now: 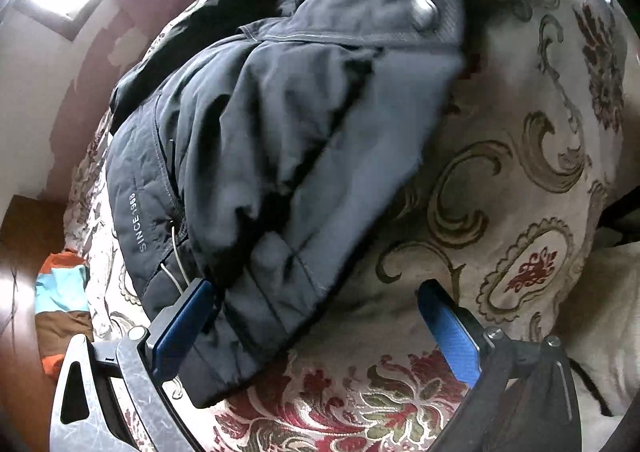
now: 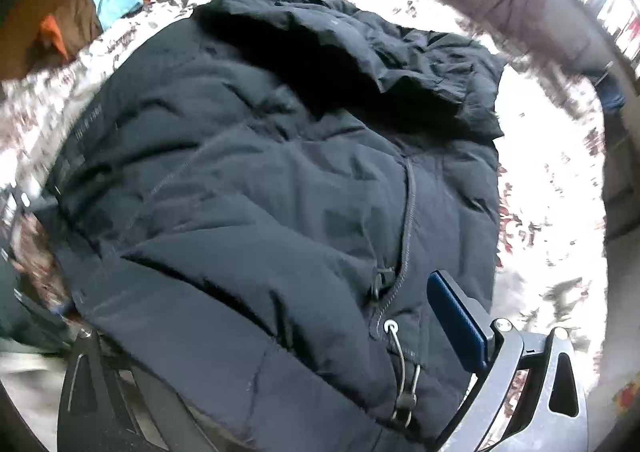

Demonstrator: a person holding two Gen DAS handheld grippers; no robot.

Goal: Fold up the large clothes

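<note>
Left wrist view: I am holding my left gripper (image 1: 316, 292) released, its two blue fingers (image 1: 182, 326) spread wide. One dark navy padded jacket (image 1: 256, 124) is lying on the floral bedspread (image 1: 500, 180), running from the claw's 9 o'clock finger up toward 12 o'clock; its hem is resting against that finger and lying partly in the gap, while the 3 o'clock finger is sitting apart on bare bedspread. I am counting one metal snap button (image 1: 423, 12) near 1 o'clock and one line of print, "SINCE 1968" (image 1: 138, 221), at 9 o'clock.

Right wrist view: the same jacket (image 2: 256, 188) is filling the frame and covering the 9 o'clock side of my right gripper (image 2: 304, 336). Only one blue finger (image 2: 458, 326) is showing, at 4 o'clock, so I cannot tell whether this claw is clenched. One drawcord with toggle (image 2: 406, 380) is hanging at 6 o'clock.
</note>
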